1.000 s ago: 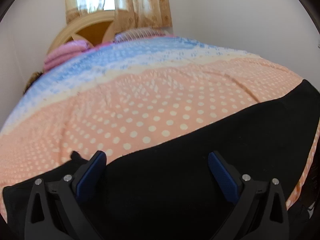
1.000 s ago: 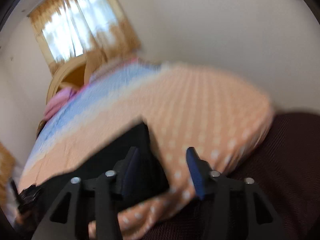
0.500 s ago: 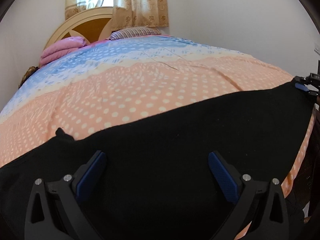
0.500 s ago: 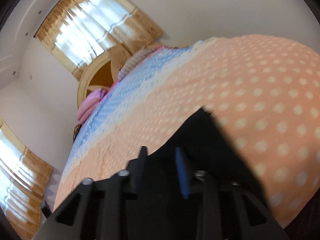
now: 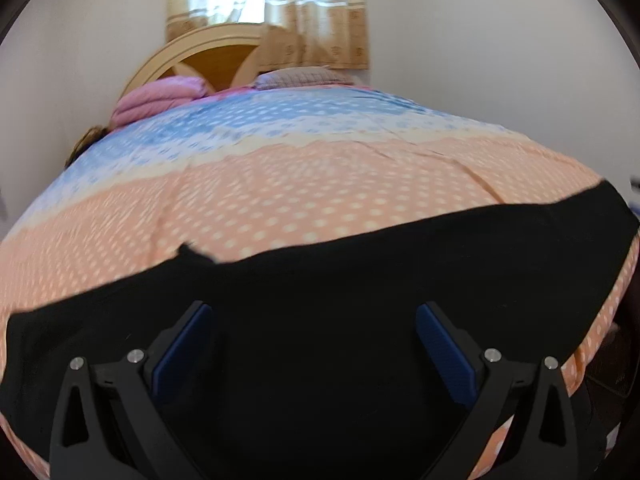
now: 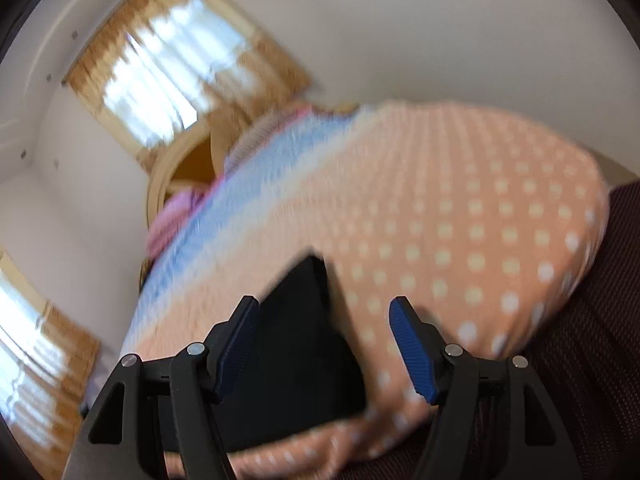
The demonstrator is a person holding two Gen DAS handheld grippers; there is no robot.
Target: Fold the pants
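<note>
Black pants (image 5: 360, 288) lie flat across the near part of a bed covered by an orange dotted bedspread (image 5: 280, 188). My left gripper (image 5: 312, 340) is open and empty, hovering over the middle of the pants. In the right wrist view, the right end of the pants (image 6: 296, 340) lies on the bedspread (image 6: 460, 220) near the bed's corner. My right gripper (image 6: 322, 340) is open and empty just above that end, its left finger over the black cloth. The view is blurred by motion.
A wooden headboard (image 5: 208, 56), a pink folded blanket (image 5: 160, 100) and a pillow (image 5: 300, 78) are at the far end. Curtained windows (image 6: 160, 88) are on the walls. A dark red mat or floor (image 6: 580, 360) lies beyond the bed's right corner.
My right gripper, nearly closed at the pants' end half a second ago, has opened and pulled back. The left gripper has drawn back a little, still open over the pants.
</note>
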